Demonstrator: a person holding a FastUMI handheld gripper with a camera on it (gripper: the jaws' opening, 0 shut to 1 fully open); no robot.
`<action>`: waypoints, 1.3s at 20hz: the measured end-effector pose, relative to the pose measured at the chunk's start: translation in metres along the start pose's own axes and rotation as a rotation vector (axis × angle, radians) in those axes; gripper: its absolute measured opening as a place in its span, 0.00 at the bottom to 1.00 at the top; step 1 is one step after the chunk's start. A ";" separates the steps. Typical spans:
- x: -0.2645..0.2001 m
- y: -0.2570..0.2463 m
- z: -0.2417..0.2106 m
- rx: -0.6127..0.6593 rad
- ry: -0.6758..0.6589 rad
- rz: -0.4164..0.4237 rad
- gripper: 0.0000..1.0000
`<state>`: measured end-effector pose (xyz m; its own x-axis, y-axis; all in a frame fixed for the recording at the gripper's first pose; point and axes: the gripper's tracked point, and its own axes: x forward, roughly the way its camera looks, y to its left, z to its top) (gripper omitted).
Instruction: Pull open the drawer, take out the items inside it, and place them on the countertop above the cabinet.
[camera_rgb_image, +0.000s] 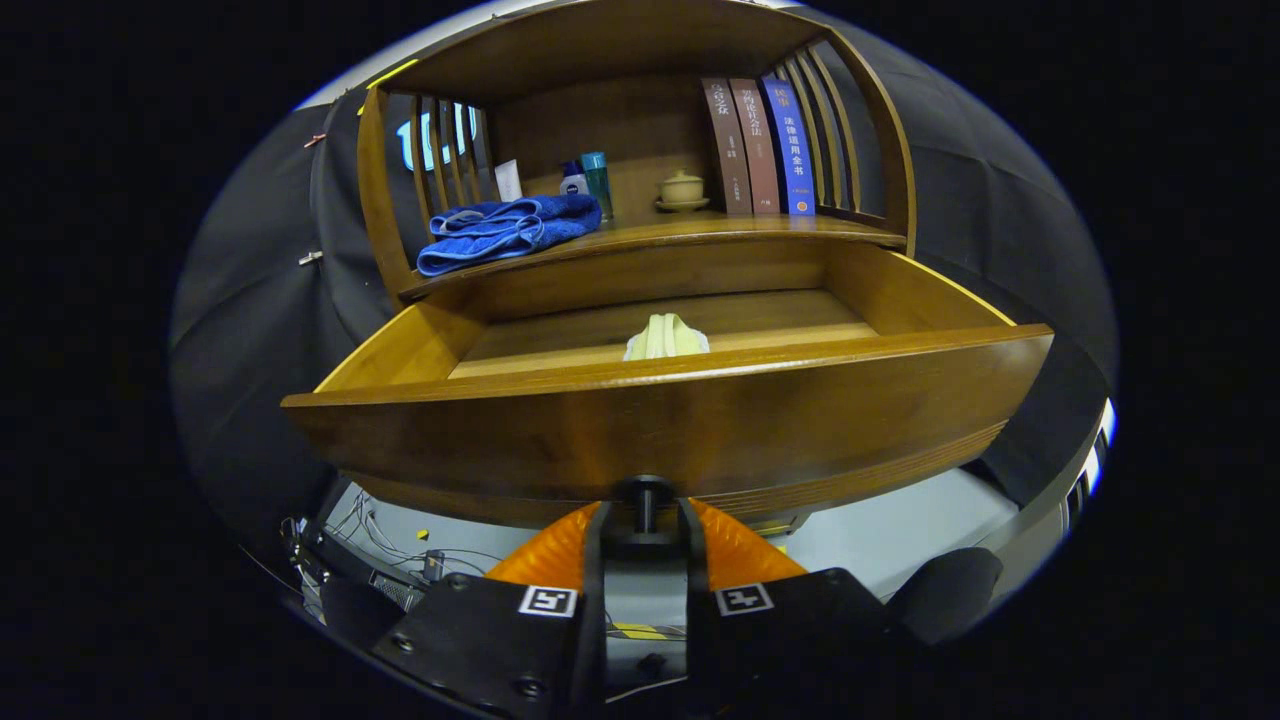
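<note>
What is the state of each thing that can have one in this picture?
drawer: pulled open
knob: held between the fingers
gripper: shut on knob
pale folded item: lying inside the drawer
blue towel: folded, on the countertop
books: upright, slightly leaning

The drawer (660, 430) is warm brown wood, and a pale cream-yellow cloth (666, 338) lies in it. On the tabletop (700, 232) sit a blue towel (510, 230), a teal bottle (597, 183), a cream cup (682, 188), and two brown books (742, 145) beside a blue book (790, 145).
</note>
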<state>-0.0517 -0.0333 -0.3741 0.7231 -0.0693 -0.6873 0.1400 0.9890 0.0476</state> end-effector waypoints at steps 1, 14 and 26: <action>-0.002 0.000 0.001 0.003 0.001 -0.008 0.39; -0.015 0.015 0.135 -0.006 -0.115 -0.013 0.98; 0.109 -0.003 0.129 -0.072 0.379 -0.092 0.94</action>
<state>0.1144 -0.0605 -0.3558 0.4071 -0.1180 -0.9057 0.1350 0.9885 -0.0681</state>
